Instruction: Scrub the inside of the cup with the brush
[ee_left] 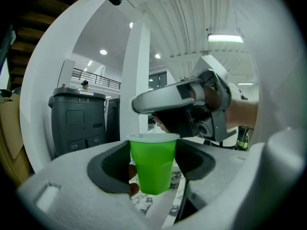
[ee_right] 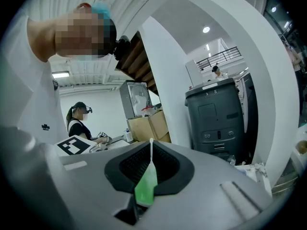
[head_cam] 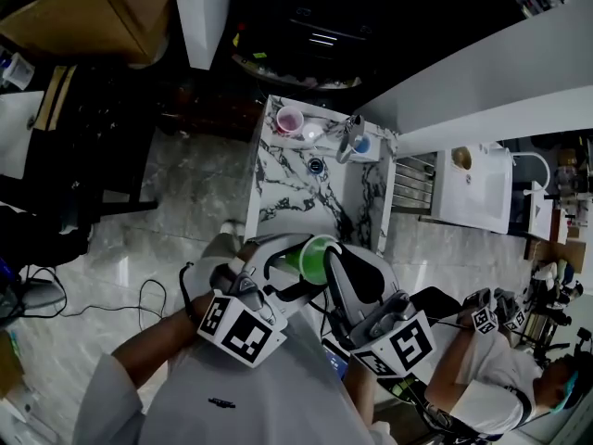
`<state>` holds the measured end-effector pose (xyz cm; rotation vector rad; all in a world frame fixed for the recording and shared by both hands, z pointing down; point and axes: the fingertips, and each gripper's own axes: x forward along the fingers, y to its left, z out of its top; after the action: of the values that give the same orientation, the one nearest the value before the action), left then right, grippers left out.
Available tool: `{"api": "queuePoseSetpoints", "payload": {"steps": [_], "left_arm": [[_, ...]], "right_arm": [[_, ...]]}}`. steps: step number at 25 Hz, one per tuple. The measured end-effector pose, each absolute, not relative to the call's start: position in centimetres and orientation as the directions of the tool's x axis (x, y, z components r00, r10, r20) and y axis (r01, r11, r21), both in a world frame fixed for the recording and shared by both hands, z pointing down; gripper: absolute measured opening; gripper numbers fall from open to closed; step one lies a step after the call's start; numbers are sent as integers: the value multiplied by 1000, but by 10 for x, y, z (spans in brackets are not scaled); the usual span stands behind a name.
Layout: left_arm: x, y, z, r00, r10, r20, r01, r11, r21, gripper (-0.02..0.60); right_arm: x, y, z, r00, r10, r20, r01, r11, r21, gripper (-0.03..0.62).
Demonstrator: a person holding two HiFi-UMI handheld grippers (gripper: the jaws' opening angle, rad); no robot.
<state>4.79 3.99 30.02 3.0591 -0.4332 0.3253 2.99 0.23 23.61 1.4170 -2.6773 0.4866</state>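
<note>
Marble desk (head_cam: pixel 296 188) stands at 12 o'clock from the person, on a pale stone floor (head_cam: pixel 185 202). The work goes on in the air, short of the desk's near edge.

The left tongs (ee_left: pixel 152 175) are clamped on the sides of the green cup (head_cam: pixel 321 256), which sits straight between the jaws with its rim on top. The right tongs (ee_right: pixel 149 163) are clenched on a thin green-and-white stick, which I take to be the brush (ee_right: pixel 145 186). Its bristle end cannot be made out.

In the left gripper view the right tongs hang just above the cup's rim, at about 1 o'clock from it, and no brush is seen entering the cup. The right gripper view shows no cup at all. I judge that scrubbing has not begun and this is the lining-up step. The next move calls for turning the brush tip toward the mouth, lowering it in, and rubbing round the wall while the left tongs steady the cup. A thin plastic cup may buckle if squeezed harder.

At the desk's far end a pink cup (head_cam: pixel 290 119) sits at 11 o'clock and a blue cup (head_cam: pixel 361 145) at 1 o'clock, both well clear of the work. A second person (head_cam: pixel 486 378) stands at 4 o'clock, near the right elbow, and is the only likely hindrance. Cables (head_cam: pixel 139 295) lie on the floor at 9 o'clock.
</note>
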Motion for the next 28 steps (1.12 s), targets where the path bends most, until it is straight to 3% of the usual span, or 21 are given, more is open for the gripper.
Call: {"api": "queuePoseSetpoints", "payload": {"steps": [10,22,28], "left_arm": [[42,28,299,932,-299,204,-305,-952,-3,296],[43,29,297,937,-281,207,-285,-958,-11,296],[47,33,296,941,-266,208,-270,-963,-7,296]], "right_arm": [[13,18,238,-641,-728,243,-767,596,-237,20],[41,4,245,-571,-772,279,-821,533,-205,20],[26,-3,243,-607,-742,285,-794,578,-188,20]]}}
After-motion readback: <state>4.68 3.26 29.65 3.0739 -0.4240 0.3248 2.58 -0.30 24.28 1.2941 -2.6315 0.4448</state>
